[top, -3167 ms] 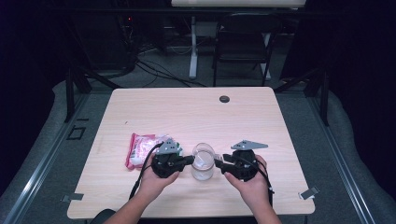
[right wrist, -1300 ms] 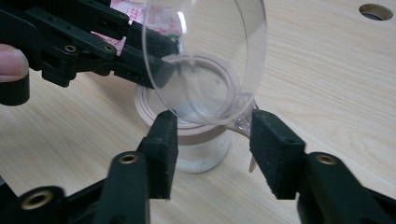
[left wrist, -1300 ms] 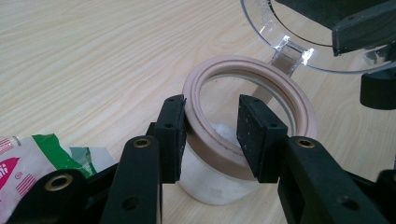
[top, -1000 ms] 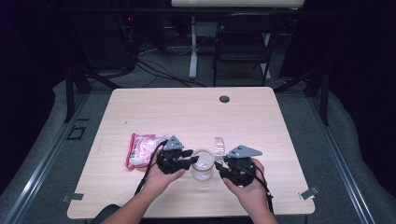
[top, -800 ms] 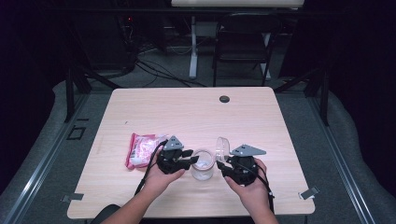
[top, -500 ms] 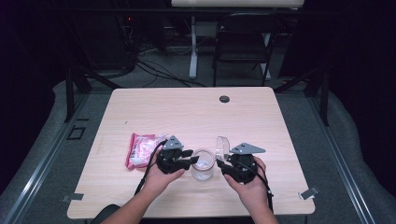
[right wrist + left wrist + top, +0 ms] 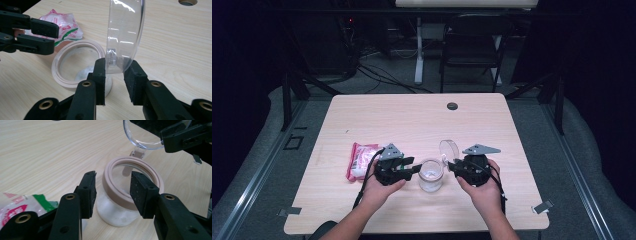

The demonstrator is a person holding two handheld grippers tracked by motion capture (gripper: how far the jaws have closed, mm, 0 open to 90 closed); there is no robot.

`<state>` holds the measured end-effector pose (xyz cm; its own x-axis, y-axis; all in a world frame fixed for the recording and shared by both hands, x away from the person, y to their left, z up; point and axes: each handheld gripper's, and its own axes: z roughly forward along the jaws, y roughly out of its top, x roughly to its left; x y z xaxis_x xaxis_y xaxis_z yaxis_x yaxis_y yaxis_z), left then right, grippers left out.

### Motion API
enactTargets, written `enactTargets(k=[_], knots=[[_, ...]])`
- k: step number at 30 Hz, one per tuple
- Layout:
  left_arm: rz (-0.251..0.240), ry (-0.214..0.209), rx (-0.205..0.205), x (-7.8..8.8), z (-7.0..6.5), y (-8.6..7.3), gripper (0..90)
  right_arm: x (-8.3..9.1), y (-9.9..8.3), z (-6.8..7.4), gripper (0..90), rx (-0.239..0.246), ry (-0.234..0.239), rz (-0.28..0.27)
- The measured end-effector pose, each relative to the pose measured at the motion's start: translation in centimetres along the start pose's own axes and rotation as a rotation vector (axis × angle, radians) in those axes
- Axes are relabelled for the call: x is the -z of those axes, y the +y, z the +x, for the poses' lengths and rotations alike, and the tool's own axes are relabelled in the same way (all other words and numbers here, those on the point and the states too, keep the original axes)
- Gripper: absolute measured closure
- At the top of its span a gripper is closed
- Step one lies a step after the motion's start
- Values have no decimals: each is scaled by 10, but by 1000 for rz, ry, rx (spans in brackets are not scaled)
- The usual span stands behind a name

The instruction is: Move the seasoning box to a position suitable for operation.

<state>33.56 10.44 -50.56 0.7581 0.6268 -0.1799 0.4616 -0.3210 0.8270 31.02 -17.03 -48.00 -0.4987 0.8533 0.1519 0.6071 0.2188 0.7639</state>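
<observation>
A glass jar point(image 7: 430, 176) with a beige rim point(image 7: 110, 170) and white powder inside stands on the table's front middle. Its clear hinged lid point(image 7: 449, 148) stands swung up. My left gripper point(image 7: 416, 169) is at the jar's left side, and its jaws have just been opening. In the left gripper view its fingertips point(image 7: 112, 187) sit just short of the rim, narrower than the jar and not gripping it. My right gripper point(image 7: 451, 165) is to the jar's right. Its jaws point(image 7: 115, 72) have just been closing, and the pads press the lid's point(image 7: 125, 32) lower edge.
A pink and white snack packet point(image 7: 361, 160) lies just left of my left gripper. A round dark grommet point(image 7: 452, 105) is set in the table's far edge. Bare wood stretches behind the jar. A chair point(image 7: 472, 45) and cables stand beyond the table.
Since the oldest frame the lid has swung up from the jar. Over the last second my right gripper shifted slightly and narrowed on the lid. The left hand stayed put.
</observation>
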Motion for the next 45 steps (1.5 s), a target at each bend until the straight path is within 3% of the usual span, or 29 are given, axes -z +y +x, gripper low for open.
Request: enactTargets(k=[13,22,26,31,34,38,41,45], knots=[[-23,71,33,19,15,-4,509,-11,11,-21,731,-38,62,-7],[-44,135,45,34,27,-10,482,-18,20,-23,738,1,48,-4],[-49,169,59,41,35,-16,466,-20,21,-28,735,-1,69,-13],[-44,215,77,49,43,-23,449,-15,19,-31,670,-13,96,-29],[-63,226,65,52,47,-25,444,-11,18,-33,627,-10,97,-25],[-103,306,37,59,51,-29,441,-1,16,-41,533,-36,108,-15],[-89,330,71,61,57,-28,448,7,12,-45,520,-34,92,-31],[-87,321,112,62,59,-25,478,9,5,-46,510,-3,72,-24]])
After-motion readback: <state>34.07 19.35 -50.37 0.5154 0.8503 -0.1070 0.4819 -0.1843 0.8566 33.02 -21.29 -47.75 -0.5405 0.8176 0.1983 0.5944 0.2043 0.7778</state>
